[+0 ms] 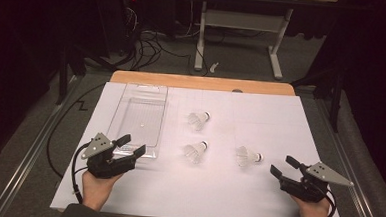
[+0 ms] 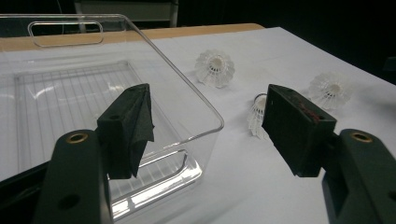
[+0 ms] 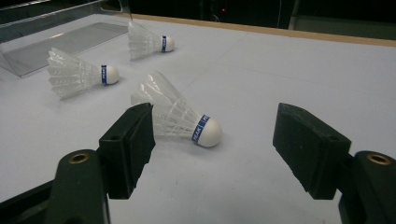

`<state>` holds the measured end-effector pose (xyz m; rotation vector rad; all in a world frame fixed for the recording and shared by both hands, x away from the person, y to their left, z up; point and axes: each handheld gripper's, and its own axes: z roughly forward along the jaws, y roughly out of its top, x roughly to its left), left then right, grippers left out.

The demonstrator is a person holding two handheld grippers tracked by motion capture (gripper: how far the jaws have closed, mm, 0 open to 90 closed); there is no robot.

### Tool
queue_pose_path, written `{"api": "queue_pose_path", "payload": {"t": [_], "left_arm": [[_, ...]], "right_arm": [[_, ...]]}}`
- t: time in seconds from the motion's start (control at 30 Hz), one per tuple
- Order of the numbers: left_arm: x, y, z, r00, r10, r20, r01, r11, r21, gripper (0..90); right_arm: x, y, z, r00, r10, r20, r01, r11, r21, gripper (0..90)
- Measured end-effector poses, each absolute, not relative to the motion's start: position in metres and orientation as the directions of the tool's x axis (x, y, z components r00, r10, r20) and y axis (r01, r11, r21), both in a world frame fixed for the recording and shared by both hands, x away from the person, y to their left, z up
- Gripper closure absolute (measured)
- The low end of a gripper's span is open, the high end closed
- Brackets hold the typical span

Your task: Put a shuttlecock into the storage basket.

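Three white shuttlecocks lie on their sides on the white table top [image 1: 256, 197]: one far [image 1: 198, 120], one in the middle [image 1: 195, 151], one to the right [image 1: 247, 156]. A clear plastic box [image 1: 140, 117] with nothing in it stands at the left. My left gripper [image 1: 133, 146] is open at the box's near right corner [image 2: 212, 126]. My right gripper [image 1: 284, 166] is open just right of the right shuttlecock [image 3: 175, 114], which lies ahead of its jaws with its cork toward the gripper. The other two shuttlecocks [image 3: 79, 77] [image 3: 147, 43] lie beyond it.
The white sheet covers a wooden table whose far edge [image 1: 202, 82] shows as a bare strip. Beyond it stand a white desk frame [image 1: 240, 36] and cables on the floor. A black cable [image 1: 62, 131] trails off the table's left side.
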<state>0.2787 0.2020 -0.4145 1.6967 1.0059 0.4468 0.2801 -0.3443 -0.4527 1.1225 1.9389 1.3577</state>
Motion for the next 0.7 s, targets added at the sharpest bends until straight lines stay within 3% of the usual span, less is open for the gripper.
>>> {"api": "queue_pose_path", "payload": {"t": [0.7], "left_arm": [[0.292, 0.188, -0.408, 0.592, 0.785, -0.182, 0.397, -0.088, 0.913, 34.1]], "right_arm": [[0.280, -0.343, -0.453, -0.530, 0.847, 0.045, 0.335, 0.160, 0.929, 29.8]]}}
